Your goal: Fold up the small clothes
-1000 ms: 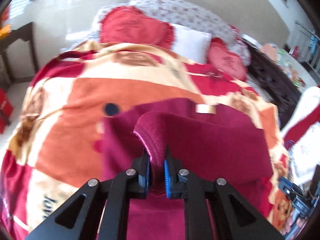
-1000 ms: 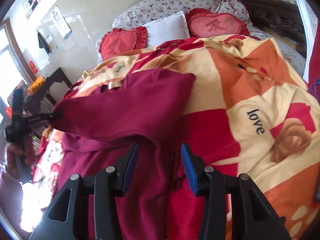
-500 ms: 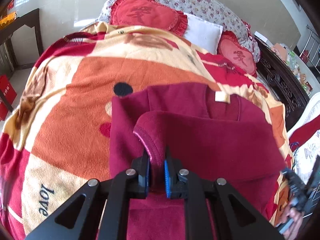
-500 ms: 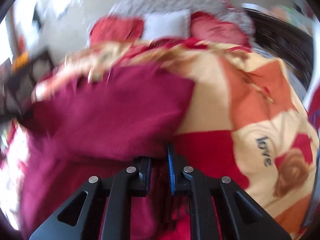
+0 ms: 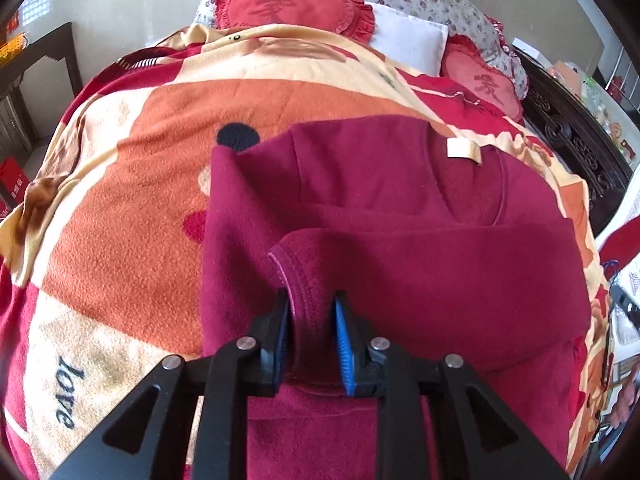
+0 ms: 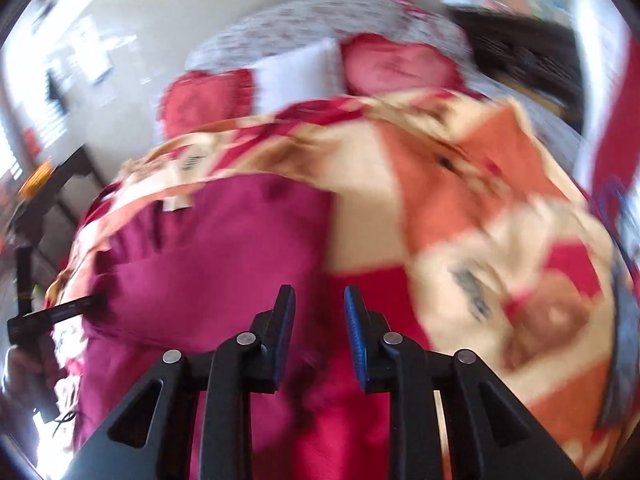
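Observation:
A dark red fleece top (image 5: 400, 208) lies on the bed's blanket, neck and white label (image 5: 462, 148) toward the pillows, its lower part folded up over the body. My left gripper (image 5: 310, 320) is shut on the folded hem corner, fabric bunched between the blue pads. In the right wrist view, which is blurred, the top (image 6: 208, 264) lies left of centre. My right gripper (image 6: 318, 320) has its jaws a little apart, with nothing visibly between them, over the top's right edge. The left gripper also shows at the far left (image 6: 52, 312).
An orange, cream and red blanket (image 5: 132, 184) covers the bed. Red heart cushions (image 5: 288, 4) and a white pillow (image 5: 408, 40) lie at the head. A dark carved bed frame (image 5: 576, 148) runs along the right. A dark side table (image 5: 44, 60) stands at left.
My left gripper has lowered the folded hem onto the top's body. My right gripper closed half a second ago and now stands slightly apart, moving fast.

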